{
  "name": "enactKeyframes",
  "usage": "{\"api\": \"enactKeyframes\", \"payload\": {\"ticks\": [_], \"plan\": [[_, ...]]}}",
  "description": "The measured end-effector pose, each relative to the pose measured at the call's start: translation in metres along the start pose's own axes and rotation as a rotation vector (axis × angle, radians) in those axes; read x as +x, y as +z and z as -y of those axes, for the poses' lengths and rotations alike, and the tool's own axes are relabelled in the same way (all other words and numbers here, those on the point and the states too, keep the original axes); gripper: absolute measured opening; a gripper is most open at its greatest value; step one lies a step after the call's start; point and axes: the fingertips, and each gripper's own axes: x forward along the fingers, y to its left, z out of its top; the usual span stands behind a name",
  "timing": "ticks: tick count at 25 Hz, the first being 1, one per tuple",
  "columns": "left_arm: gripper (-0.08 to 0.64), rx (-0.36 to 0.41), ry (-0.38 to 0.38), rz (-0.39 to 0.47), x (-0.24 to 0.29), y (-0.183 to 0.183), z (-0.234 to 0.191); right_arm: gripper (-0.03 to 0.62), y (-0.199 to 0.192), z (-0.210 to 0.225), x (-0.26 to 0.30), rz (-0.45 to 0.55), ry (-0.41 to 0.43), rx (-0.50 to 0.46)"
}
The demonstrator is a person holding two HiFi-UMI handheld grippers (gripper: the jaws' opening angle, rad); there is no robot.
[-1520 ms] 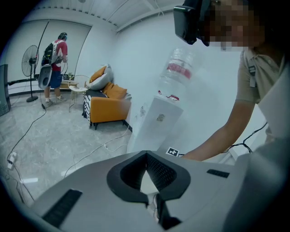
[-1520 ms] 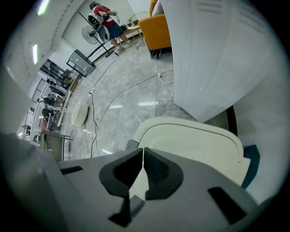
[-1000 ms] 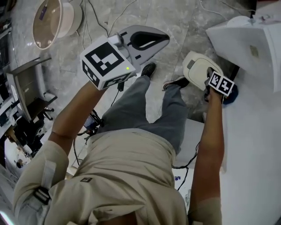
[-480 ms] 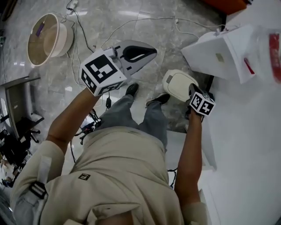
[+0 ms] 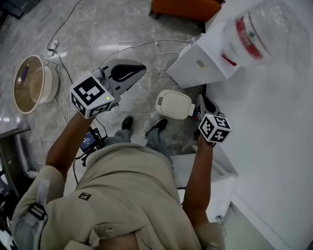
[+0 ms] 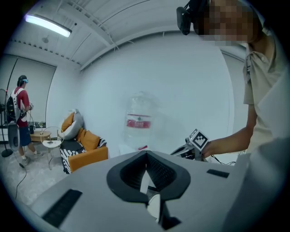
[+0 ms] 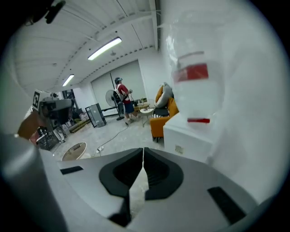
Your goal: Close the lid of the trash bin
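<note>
- Now the trash bin (image 5: 174, 104) sits at the centre of the head view, on the floor (image 5: 122, 29) just ahead of my shoes (image 5: 126, 122). Its cream lid (image 5: 171, 106) lies flat across the top, so I judge it closed.
- My right gripper (image 5: 200, 99) is just right of the bin, its tip beside the lid's edge. A second ago it overlapped the lid's lower right corner, so it has come off the lid. Its fingers (image 7: 124, 174) are pressed together on nothing and look out at the room, not at the bin.
- My left gripper (image 5: 141, 69) hangs to the upper left of the bin, well apart from it, as before. Its fingers (image 6: 131, 174) meet at the tips, empty.
- Everything has slid down and left in the frame. The water dispenser (image 5: 200, 61) and its bottle (image 5: 254, 29) now fill the upper right, and an orange sofa (image 5: 183, 7) shows at the top edge.
- To me that reads as the job done, with only backing away left.
</note>
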Motion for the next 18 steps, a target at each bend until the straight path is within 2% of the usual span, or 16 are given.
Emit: {"api": "enactKeyframes", "payload": {"ticks": [5,9,18], "plan": [[0.015,0.066,-0.065,0.068,-0.012,0.044,0.030,0.025,0.062,-0.021,-0.085,0.194,-0.065,-0.044],[0.015,0.119,-0.108,0.086,-0.019,0.064,0.055,0.025,0.100,-0.043,-0.148,0.327,-0.100,-0.097],[0.015,0.249,-0.154,0.120,-0.042,0.098,0.086,0.025,0.150,-0.095,-0.248,0.530,-0.168,-0.209]]}}
